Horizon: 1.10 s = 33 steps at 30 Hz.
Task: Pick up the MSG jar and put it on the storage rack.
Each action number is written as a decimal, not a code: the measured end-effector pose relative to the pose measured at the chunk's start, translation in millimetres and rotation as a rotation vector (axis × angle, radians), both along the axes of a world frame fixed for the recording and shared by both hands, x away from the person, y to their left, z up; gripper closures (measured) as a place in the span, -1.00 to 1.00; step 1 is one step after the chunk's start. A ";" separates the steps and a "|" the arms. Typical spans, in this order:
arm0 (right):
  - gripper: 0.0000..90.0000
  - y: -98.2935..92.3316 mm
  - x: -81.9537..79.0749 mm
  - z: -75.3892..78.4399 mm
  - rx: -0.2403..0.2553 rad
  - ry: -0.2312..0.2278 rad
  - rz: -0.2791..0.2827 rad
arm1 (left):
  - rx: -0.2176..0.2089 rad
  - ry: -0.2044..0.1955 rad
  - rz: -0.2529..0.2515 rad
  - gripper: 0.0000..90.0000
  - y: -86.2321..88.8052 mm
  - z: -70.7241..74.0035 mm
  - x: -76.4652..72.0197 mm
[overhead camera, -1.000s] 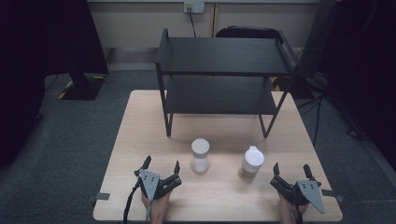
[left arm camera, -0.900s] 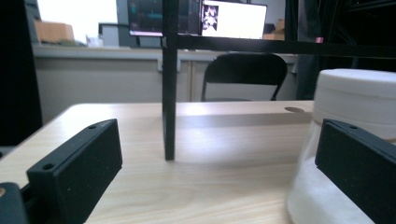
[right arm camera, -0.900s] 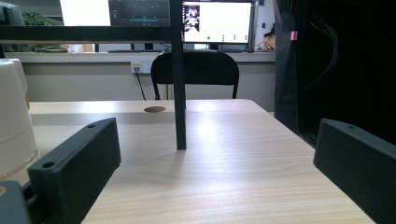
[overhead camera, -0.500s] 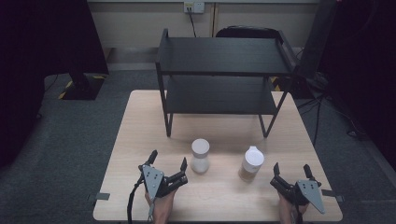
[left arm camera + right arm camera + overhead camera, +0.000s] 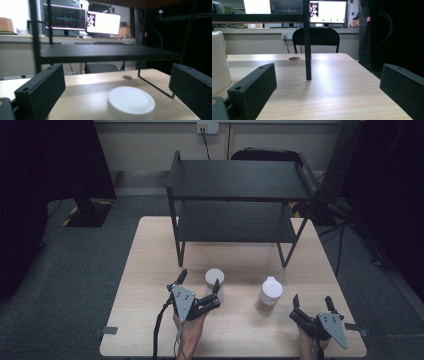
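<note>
The white-lidded jar point(image 5: 215, 281) stands on the wooden table point(image 5: 145, 270) at 6 o'clock of the black shelf rack point(image 5: 240, 200). Your left gripper point(image 5: 199, 287) has its jaws spread on either side of it, not touching. At 3 o'clock, the spouted bottle point(image 5: 268, 295); your right gripper point(image 5: 312, 303) rests spread wide.

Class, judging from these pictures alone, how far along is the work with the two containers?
Done: nothing, since both containers stand on the table. In hand: the left gripper, jaws open, is at the white-lidded jar, not gripping. Left: closing on it and moving it; the right gripper sits open beside the spouted container.
</note>
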State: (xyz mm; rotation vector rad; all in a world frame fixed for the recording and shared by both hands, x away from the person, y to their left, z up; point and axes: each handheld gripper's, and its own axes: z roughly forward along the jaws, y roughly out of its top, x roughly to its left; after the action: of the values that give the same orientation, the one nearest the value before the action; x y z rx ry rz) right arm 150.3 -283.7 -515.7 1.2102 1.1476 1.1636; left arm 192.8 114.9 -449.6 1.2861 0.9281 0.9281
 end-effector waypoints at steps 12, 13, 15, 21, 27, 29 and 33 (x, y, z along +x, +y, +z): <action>-1.00 -1.3 -0.1 0.0 0.000 0.000 0.007 | 0.060 0.046 0.022 -0.92 -25.7 -17.3 11.1; -1.00 -1.5 -0.1 0.0 0.000 0.000 0.008 | 0.069 0.046 0.026 -0.90 -27.4 -19.1 11.2; -1.00 -1.9 -0.2 0.0 0.000 0.000 0.010 | 0.091 0.037 0.039 -0.85 -31.4 -24.0 11.9; -1.00 -2.3 -0.3 0.0 0.001 0.000 0.012 | 0.068 0.079 0.021 -0.64 -29.7 -23.3 16.8; -1.00 -2.3 -0.3 0.0 0.001 0.000 0.012 | 0.061 0.113 0.006 -0.54 -29.6 -24.8 19.8; -1.00 -2.3 -0.3 0.0 0.001 0.000 0.012 | 0.065 0.118 0.012 -0.52 -30.9 -25.4 20.5; -1.00 -2.8 -0.3 -0.1 0.002 -0.001 0.015 | 0.067 0.110 0.024 -0.43 -32.7 -26.8 20.6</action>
State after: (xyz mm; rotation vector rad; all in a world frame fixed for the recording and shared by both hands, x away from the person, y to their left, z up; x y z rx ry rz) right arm 150.0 -286.5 -515.8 1.2043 1.1572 1.1766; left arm 213.4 82.3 -476.4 1.3968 1.0071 0.9212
